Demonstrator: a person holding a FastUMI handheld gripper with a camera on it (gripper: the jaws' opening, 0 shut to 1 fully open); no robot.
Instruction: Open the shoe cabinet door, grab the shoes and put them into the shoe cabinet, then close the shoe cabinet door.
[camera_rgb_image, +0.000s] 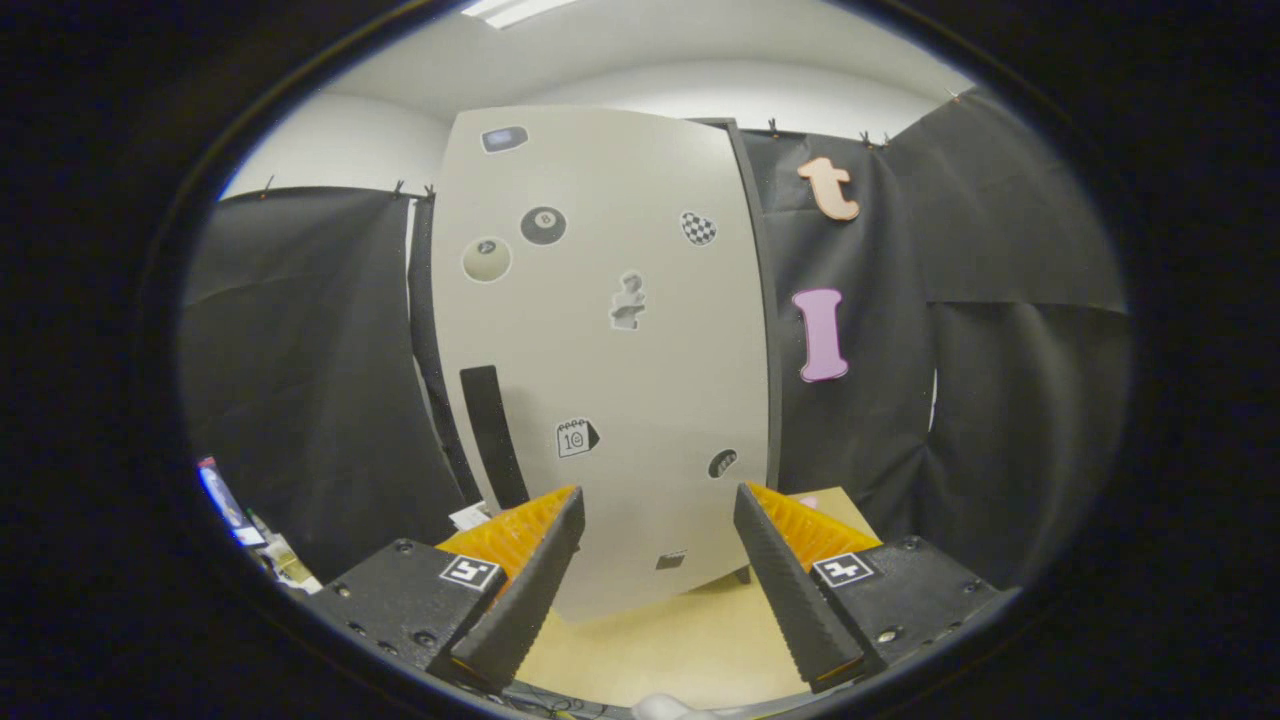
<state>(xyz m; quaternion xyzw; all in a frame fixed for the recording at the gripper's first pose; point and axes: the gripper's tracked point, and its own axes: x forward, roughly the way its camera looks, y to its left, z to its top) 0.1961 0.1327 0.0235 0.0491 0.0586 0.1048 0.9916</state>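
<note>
I faced the tall, pale grey sticker-dotted shoe cabinet door (600, 350) standing flush shut just beyond my spread, empty gripper (660, 510), its black vertical handle (492, 435) left of centre, any grip there wanting squareness.

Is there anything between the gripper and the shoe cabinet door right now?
Nothing visible. The gripper has its fingers open and empty, and the closed shoe cabinet door stands just ahead of them on the table. Its dark handle strip lies beyond the left finger, unobstructed.
</note>
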